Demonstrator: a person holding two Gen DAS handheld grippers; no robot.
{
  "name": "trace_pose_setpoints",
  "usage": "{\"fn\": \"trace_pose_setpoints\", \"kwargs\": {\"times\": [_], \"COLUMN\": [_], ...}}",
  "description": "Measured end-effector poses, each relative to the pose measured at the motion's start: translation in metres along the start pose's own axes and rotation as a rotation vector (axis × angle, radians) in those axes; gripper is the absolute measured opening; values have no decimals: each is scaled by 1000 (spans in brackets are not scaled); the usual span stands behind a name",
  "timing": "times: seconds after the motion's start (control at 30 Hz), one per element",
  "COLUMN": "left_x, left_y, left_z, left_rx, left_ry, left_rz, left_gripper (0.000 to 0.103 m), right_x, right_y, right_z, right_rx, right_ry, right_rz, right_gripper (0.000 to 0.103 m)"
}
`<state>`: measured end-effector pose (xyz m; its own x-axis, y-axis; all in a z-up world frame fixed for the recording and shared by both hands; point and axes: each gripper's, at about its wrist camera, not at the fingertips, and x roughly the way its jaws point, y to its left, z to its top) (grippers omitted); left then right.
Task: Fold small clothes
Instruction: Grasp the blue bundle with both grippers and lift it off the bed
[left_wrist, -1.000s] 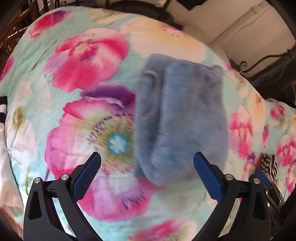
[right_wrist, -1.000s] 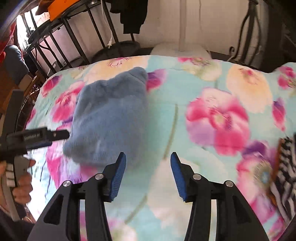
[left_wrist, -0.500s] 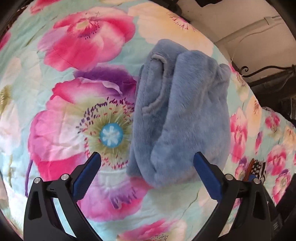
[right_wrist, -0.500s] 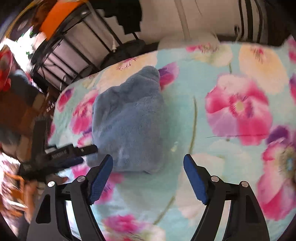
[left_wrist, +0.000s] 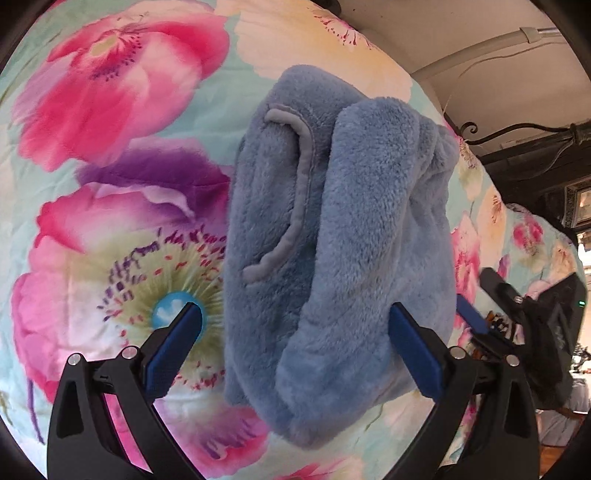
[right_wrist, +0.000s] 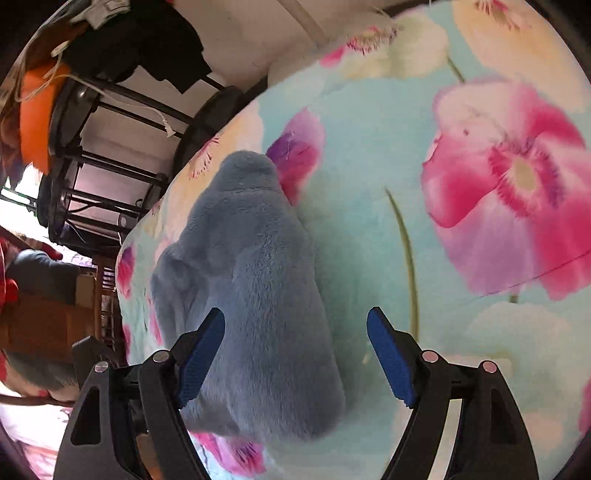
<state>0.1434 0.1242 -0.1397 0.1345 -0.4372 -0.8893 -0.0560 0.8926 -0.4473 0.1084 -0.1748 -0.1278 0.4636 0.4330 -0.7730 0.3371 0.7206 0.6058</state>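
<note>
A folded fluffy blue garment lies on the floral bedspread. My left gripper is open, its blue pads either side of the garment's near end, just above it. The right gripper's blue tip shows in the left wrist view, beside the garment's right edge. In the right wrist view the same garment lies lengthwise. My right gripper is open and straddles the garment's near right part, with one pad over the fleece and the other over the bedspread.
A black metal bed frame with an orange item and dark clothes hung on it stands beyond the bed's far left. A white wall and a dark iron rail lie behind the bed. Dark clutter sits at the right.
Both grippers have moved closer to the blue garment and lower. The right gripper's jaws have opened wider and swung over the garment's edge. The garment has not moved.
</note>
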Motion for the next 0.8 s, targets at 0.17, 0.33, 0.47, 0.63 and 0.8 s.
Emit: {"fn": "trace_pose_setpoints", "kwargs": {"times": [0.17,0.33,0.47,0.63,0.8], "left_x": [19,32,40,44,42], "left_y": [-6,-1,12,24,8], "left_z": [9,14,17,20,17], "left_rx": [-1,-34,-42,-73,14], "left_ry": [23,47,77,101,65], "left_rz": [-28,-54,-54,-90,-56], "left_gripper": [98,99,99,99,87], "right_x": [26,43,58,72,71], "right_y": [0,3,2,-17,-7], "right_z": [1,2,0,-8,-10], "right_rx": [8,3,-8,122,80], "right_ry": [48,64,94,160,170], "right_rz": [10,43,46,150,138], "right_gripper": [80,80,80,72,66]}}
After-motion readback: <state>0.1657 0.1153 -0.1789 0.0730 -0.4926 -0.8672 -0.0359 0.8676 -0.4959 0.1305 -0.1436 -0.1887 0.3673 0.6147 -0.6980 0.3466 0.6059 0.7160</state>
